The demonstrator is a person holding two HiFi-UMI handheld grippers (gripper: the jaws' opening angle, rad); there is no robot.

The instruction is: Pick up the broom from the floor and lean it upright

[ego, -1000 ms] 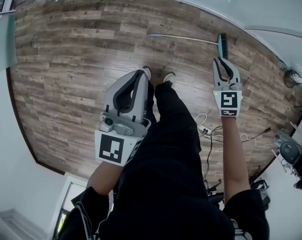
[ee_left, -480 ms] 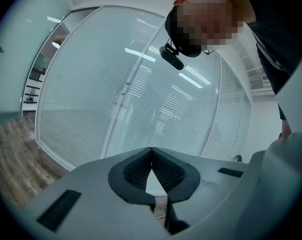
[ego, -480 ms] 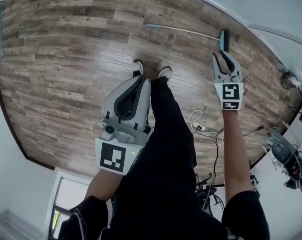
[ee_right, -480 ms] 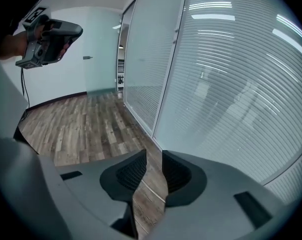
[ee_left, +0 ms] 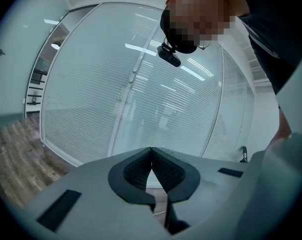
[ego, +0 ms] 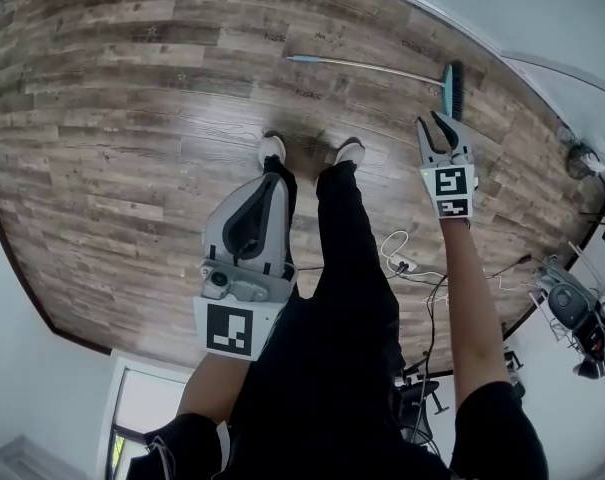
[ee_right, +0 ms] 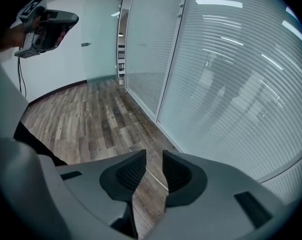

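Observation:
The broom (ego: 367, 66) lies flat on the wood floor (ego: 132, 118) along the far wall, its pale handle running left and its dark teal brush head (ego: 454, 88) at the right. My right gripper (ego: 432, 120) hovers just short of the brush head and points down at the floor. It is open, its jaws have just been opening, and nothing is between them (ee_right: 154, 156). My left gripper (ego: 275, 178) is held over the person's left leg, well away from the broom. Its pads (ee_left: 141, 169) meet at the tips, shut and empty.
The person's white shoes (ego: 272, 148) stand just this side of the broom handle. Loose cables (ego: 412, 263) trail on the floor at the right, with equipment (ego: 572, 308) beyond them. A glass wall with blinds (ee_right: 230, 74) runs along the broom's side of the room.
Both grippers have sunk toward the floor. The right gripper's jaws went from shut to open. The feet have spread a little apart.

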